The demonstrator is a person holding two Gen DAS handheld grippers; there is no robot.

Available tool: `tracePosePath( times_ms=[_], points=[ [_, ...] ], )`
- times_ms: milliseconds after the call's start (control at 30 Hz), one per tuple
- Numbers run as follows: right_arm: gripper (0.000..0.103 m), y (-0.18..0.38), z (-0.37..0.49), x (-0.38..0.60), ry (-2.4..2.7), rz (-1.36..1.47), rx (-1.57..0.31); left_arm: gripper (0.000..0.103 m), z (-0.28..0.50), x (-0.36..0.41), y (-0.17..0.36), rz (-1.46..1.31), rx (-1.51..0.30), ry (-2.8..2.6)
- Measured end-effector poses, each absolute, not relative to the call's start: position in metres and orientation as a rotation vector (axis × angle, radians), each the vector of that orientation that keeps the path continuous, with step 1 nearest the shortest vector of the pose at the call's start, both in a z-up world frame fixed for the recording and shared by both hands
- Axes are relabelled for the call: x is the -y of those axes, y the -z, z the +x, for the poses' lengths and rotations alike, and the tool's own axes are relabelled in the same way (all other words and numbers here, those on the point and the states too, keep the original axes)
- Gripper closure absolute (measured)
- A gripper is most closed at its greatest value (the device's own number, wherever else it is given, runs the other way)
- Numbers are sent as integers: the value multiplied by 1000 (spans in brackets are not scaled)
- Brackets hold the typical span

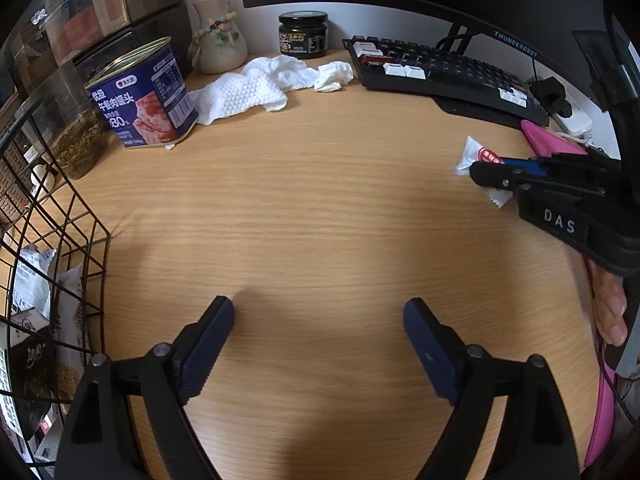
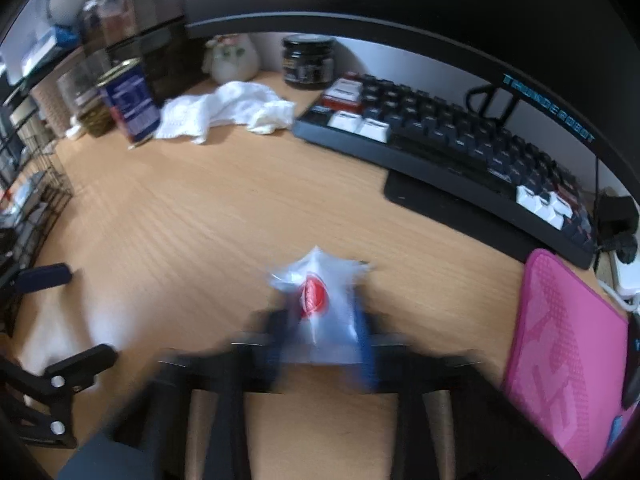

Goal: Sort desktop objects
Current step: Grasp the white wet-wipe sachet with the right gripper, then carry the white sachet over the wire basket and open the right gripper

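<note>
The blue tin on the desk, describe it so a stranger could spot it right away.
Start at the wooden desk and go to its back left corner, beside the wire basket. The blue tin stands upright there, against the crumpled white cloth. It alone is blue, with a pink meat picture.

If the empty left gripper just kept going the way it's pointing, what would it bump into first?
Probably the bare wooden desk: the left gripper is angled down at it, open, with nothing lying between its fingers.
</note>
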State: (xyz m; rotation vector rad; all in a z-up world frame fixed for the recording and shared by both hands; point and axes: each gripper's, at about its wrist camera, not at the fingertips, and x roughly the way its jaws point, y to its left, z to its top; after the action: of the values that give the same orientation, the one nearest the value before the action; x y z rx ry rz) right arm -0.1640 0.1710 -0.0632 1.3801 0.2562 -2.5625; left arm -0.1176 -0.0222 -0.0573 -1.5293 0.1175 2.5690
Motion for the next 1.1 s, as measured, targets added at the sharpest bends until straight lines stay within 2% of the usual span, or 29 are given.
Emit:
tracePosePath(
  times_ms=[300, 433, 633, 833, 1100],
  points=[
    [94, 61, -159, -173, 2538, 1385, -192, 15, -114, 14, 54, -1524, -135, -2552],
    [94, 47, -150, -166, 2519, 1336, -157, 15, -104, 17, 29, -1444, -114, -2609],
    [94, -6, -121, -122, 2484, 1157, -222, 15, -77, 32, -26, -1307, -133, -2736],
    [94, -60, -96, -54, 2388, 989, -266, 15, -37, 96, -69, -1272, -62, -2908],
    [93, -81, -62, 66, 2185, 905, -302, 15, -4, 210, -69, -1432, 174, -3070]
  ],
)
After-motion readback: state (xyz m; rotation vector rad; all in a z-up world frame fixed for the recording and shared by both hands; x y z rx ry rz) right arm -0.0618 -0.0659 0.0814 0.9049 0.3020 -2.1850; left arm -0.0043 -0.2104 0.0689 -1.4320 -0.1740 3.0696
